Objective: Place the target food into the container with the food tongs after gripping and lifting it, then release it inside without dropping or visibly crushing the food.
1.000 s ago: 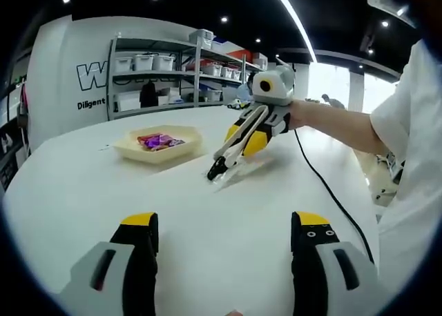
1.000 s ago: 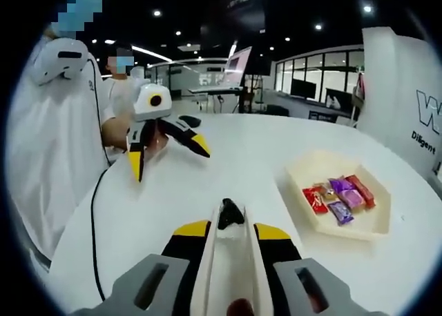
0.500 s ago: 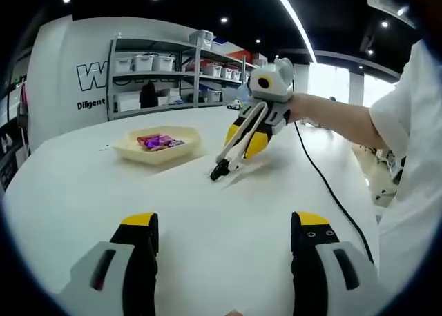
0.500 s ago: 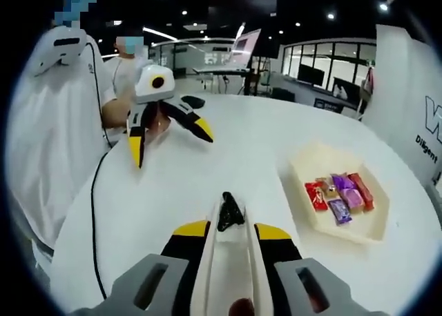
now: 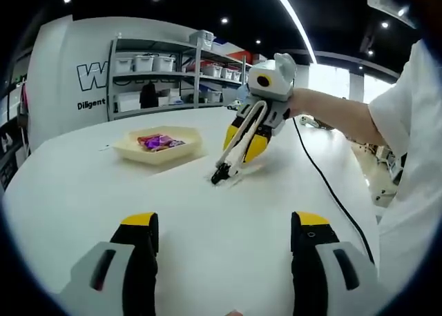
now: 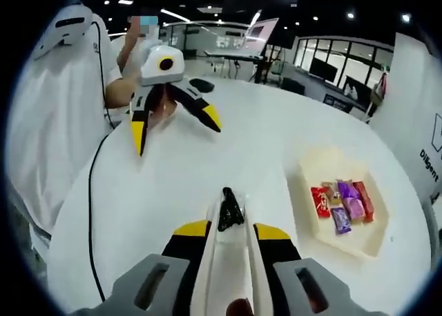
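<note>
Right gripper [image 6: 228, 216]: jaws clamped on white food tongs [image 6: 228, 261], long axis running straight ahead, dark tips together just above the white tabletop [image 6: 173, 185]; can't tell if anything sits between the tips. Left gripper [image 5: 224, 237]: jaws wide apart, nothing between them. Farther off, cream container [image 6: 343, 207] w/ wrapped candies [image 6: 342, 200] inside, red, purple, orange; wrapper print too small to read. Behind, a shelf [image 5: 166, 74] w/ bins.

We stood in a lab or workshop: metal shelving [image 5: 173, 67] held storage bins [image 5: 143, 62], beyond a white worktop [image 5: 207, 212].
</note>
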{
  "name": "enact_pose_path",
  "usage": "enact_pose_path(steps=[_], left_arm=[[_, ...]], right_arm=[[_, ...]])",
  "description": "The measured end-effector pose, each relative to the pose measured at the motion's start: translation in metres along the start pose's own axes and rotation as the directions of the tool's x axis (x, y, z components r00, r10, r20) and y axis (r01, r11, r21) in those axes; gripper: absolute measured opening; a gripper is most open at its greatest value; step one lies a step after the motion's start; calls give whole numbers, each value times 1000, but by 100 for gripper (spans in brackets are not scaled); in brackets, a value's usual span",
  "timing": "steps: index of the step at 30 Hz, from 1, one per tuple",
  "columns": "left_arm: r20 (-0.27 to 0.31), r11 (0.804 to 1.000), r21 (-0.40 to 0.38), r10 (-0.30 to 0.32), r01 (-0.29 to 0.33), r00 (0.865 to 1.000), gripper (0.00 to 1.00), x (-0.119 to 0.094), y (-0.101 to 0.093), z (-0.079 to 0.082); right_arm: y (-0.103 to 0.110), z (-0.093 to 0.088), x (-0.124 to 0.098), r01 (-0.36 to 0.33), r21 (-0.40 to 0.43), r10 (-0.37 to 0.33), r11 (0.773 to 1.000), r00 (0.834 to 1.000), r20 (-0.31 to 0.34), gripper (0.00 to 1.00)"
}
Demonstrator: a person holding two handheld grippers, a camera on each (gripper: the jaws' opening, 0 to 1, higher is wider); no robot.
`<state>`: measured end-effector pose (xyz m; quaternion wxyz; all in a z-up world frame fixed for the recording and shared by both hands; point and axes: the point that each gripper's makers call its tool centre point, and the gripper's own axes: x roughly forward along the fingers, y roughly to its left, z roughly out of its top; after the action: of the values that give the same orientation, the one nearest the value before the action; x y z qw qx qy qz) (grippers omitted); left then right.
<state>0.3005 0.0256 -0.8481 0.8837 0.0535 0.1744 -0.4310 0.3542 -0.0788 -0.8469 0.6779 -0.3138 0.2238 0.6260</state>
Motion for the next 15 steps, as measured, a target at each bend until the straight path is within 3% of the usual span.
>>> enact_pose_path(steps=[8, 15], left_arm=[[3, 1000, -2, -1, 1, 1000, 76, 0, 0, 0], [5, 1000, 1, -2, 2, 1000, 76, -1, 0, 1]], right_arm=[[-2, 3, -1, -26, -74, 16, 997, 992, -127, 15], [-2, 8, 2, -66, -142, 31, 988, 970, -239, 15]])
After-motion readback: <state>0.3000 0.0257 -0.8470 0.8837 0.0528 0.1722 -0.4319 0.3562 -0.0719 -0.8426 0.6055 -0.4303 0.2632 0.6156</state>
